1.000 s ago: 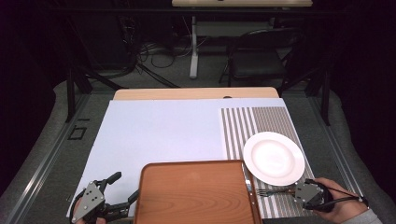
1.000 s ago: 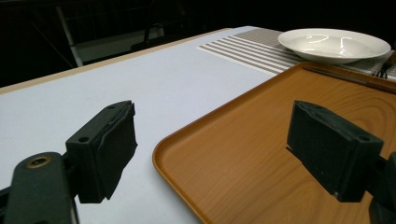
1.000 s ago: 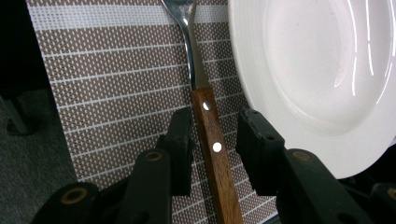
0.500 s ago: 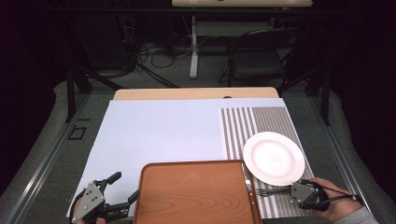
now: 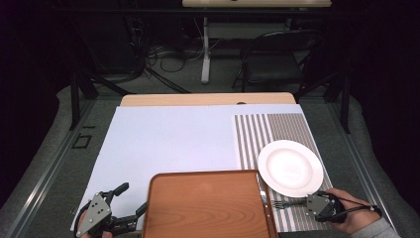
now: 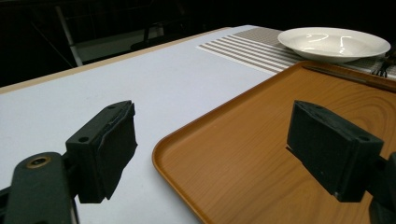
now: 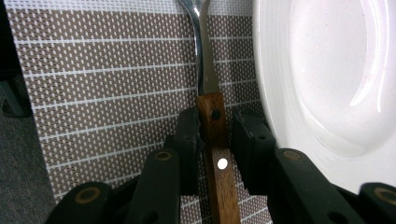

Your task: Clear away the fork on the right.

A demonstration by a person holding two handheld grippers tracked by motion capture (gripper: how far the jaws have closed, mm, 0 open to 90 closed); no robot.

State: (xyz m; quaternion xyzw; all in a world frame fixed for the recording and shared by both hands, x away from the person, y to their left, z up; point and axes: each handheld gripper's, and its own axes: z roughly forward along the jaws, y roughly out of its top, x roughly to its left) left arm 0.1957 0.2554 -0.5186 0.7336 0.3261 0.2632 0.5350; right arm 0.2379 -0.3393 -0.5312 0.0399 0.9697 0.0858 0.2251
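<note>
A fork (image 5: pixel 281 203) with a wooden handle (image 7: pixel 212 122) lies on the striped placemat (image 5: pixel 277 129), just below the white plate (image 5: pixel 290 167). My right gripper (image 5: pixel 303 204) comes in from the right, its jaws on either side of the handle. They have just been closing. The left pad (image 7: pixel 189 140) touches the wood, and a thin gap remains at the right pad (image 7: pixel 247 140). The plate's rim (image 7: pixel 280 93) lies right beside that jaw. My left gripper (image 5: pixel 132 198) stands wide open at the near left corner of the brown tray (image 5: pixel 208 208), holding nothing.
The tray (image 6: pixel 261 154) is bare and its right rim lies close to the fork's tines. A white sheet (image 5: pixel 173 144) covers the table left of the placemat. Beyond the far edge stand a chair (image 5: pixel 277 64) and dark floor.
My right gripper has crept slightly left along the fork's handle. The left gripper, tray and plate have stayed put.
</note>
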